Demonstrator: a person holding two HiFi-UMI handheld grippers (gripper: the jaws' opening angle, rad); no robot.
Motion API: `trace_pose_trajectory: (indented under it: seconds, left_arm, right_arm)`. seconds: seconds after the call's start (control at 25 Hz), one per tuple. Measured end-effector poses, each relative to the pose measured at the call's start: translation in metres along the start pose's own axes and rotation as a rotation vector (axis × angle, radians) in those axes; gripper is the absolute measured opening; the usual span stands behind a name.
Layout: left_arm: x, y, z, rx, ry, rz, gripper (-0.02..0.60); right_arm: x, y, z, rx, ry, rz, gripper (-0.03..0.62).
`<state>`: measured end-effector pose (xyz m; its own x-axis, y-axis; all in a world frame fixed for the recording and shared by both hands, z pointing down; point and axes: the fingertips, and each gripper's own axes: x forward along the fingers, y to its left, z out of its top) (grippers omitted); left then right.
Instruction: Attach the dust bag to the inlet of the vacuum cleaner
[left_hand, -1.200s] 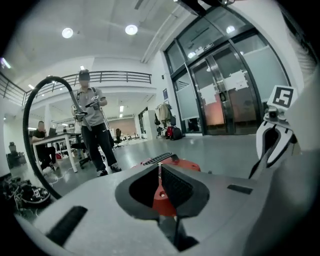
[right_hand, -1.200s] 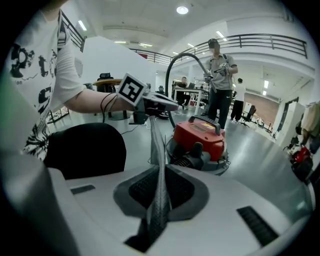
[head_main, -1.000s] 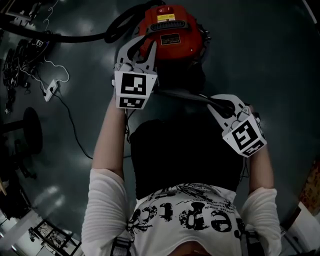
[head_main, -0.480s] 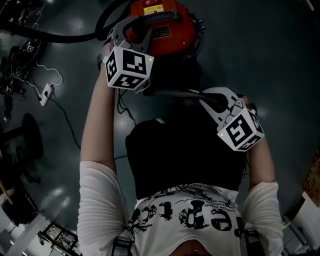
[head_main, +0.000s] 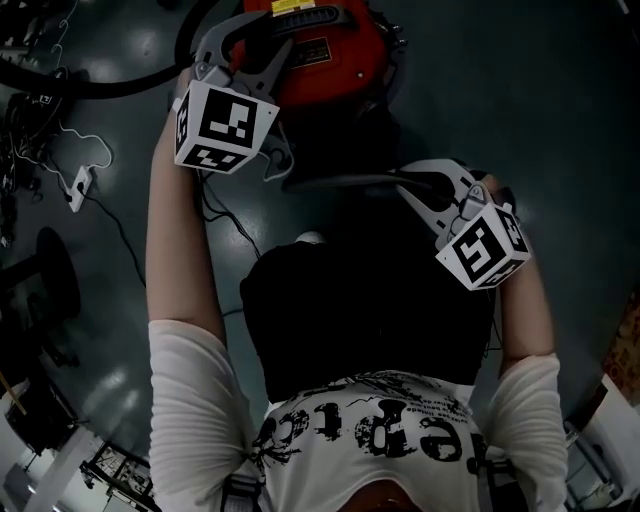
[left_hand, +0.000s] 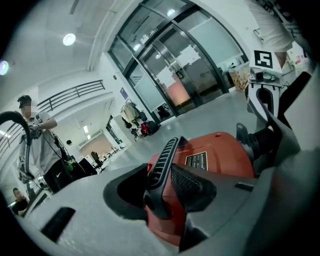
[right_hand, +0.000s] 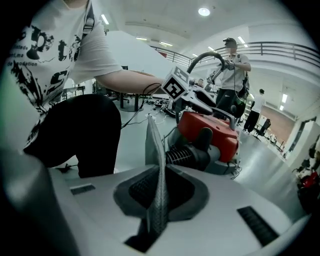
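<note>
The dust bag (right_hand: 156, 165) is off the vacuum cleaner (right_hand: 212, 131). It shows edge-on as a thin grey sheet standing upright between the jaws of the right tool (right_hand: 160, 186), which is closed on its lower part. The upper part sticks out past the jaws, unsupported. Beyond it and near, but apart, a black ribbed fitting (right_hand: 182, 155) juts from the side of the red body; I take this to be the inlet, though its mouth is not visible from here.

The left tool (left_hand: 162, 182) is at the top of the machine. Its jaws have just been opening and stand wide, with the black ribbed carrying handle (left_hand: 162, 160) between them but not clamped. The vacuum cleaner sits on the grey floor (head_main: 560, 120), with a black hose (head_main: 110, 85) curving away from it.

The main risk, as I judge it, is that nothing holds the machine steady. With the handle released, a push of the bag against the fitting could shove the body away or swing it round, so the bag would not seat. The grip itself is a second risk: the sheet is pinched along one edge only, so it could bend, twist or slip out under pressure. Seen edge-on, the bag's opening cannot be made out, so lining it up with the fitting may go wrong.
</note>
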<state>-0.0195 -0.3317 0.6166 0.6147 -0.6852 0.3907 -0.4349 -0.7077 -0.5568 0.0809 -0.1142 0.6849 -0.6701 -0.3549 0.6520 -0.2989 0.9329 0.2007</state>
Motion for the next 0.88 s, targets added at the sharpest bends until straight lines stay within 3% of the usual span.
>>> trace_pose_trajectory:
  seconds: [0.24, 0.44, 0.72, 0.88]
  left_arm:
    - [0.001, 0.0, 0.006, 0.035, -0.03, -0.046, 0.129]
    - [-0.001, 0.0, 0.004, 0.032, -0.036, -0.021, 0.129]
    - [0.0, 0.0, 0.007, 0.073, -0.037, -0.066, 0.129]
    - [-0.002, -0.002, 0.008, 0.065, -0.037, -0.085, 0.127]
  right_arm:
    - [0.005, -0.008, 0.002, -0.053, -0.014, 0.029, 0.026]
    - [0.006, -0.008, 0.009, -0.127, 0.001, 0.051, 0.026]
    - [0.004, -0.015, -0.001, -0.127, 0.009, 0.024, 0.028]
    - [0.007, -0.013, 0.007, -0.191, 0.022, 0.021, 0.031]
